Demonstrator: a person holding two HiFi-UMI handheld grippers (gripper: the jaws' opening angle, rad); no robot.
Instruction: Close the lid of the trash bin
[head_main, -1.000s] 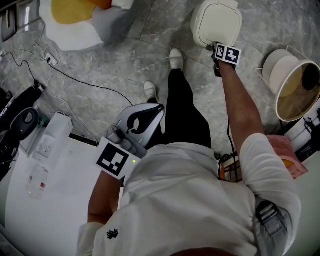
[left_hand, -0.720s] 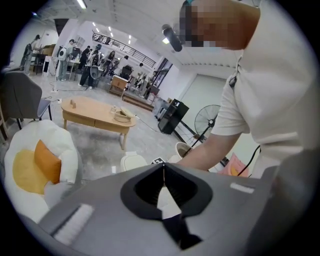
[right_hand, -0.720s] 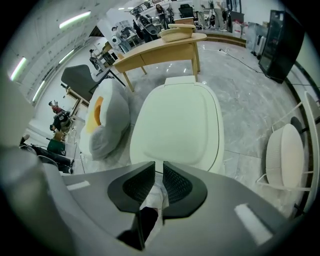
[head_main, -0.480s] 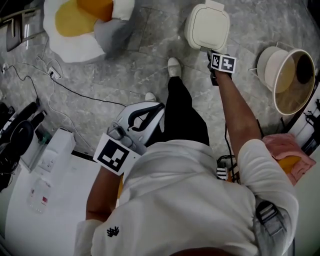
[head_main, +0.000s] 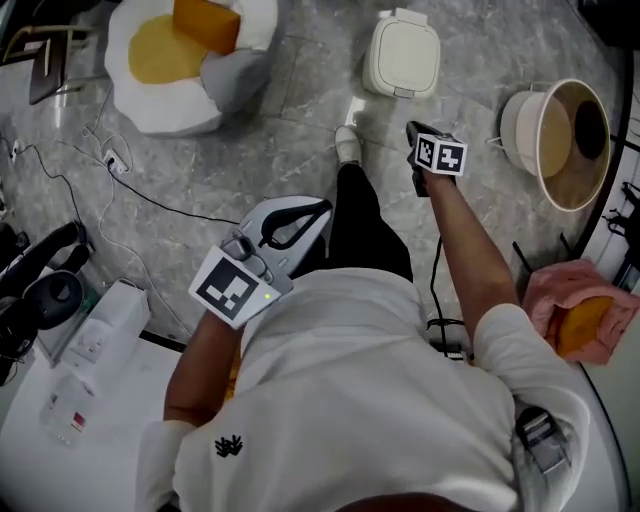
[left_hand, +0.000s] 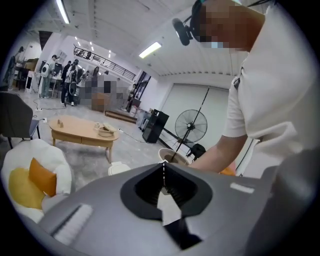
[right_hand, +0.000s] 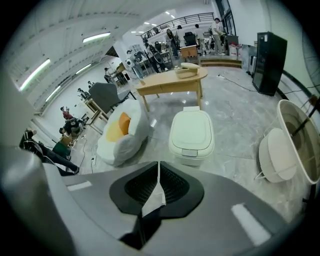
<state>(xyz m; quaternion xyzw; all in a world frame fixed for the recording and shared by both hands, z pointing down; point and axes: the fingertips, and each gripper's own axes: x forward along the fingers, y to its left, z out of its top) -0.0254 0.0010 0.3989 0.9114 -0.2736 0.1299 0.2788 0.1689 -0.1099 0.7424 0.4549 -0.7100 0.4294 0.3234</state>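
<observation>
The cream trash bin (head_main: 401, 55) stands on the marble floor with its lid down flat. It also shows in the right gripper view (right_hand: 191, 136) and, small, in the left gripper view (left_hand: 118, 169). My right gripper (head_main: 413, 130) hangs a short way in front of the bin, apart from it, pointing at it. Its jaws (right_hand: 159, 166) are shut with nothing between them. My left gripper (head_main: 312, 212) is held close to the person's body, well back from the bin, also shut and empty (left_hand: 163, 165).
A white egg-shaped beanbag (head_main: 190, 60) with an orange cushion lies to the bin's left. A round tub (head_main: 558, 140) leans to the right. Cables (head_main: 120, 165) trail over the floor at left. A white table (head_main: 60, 420) is at lower left, a wooden table (right_hand: 172, 80) behind the bin.
My right gripper, which was at the bin's near edge, has drawn back from it. The bin now lies farther off. The left gripper stays by the body.
</observation>
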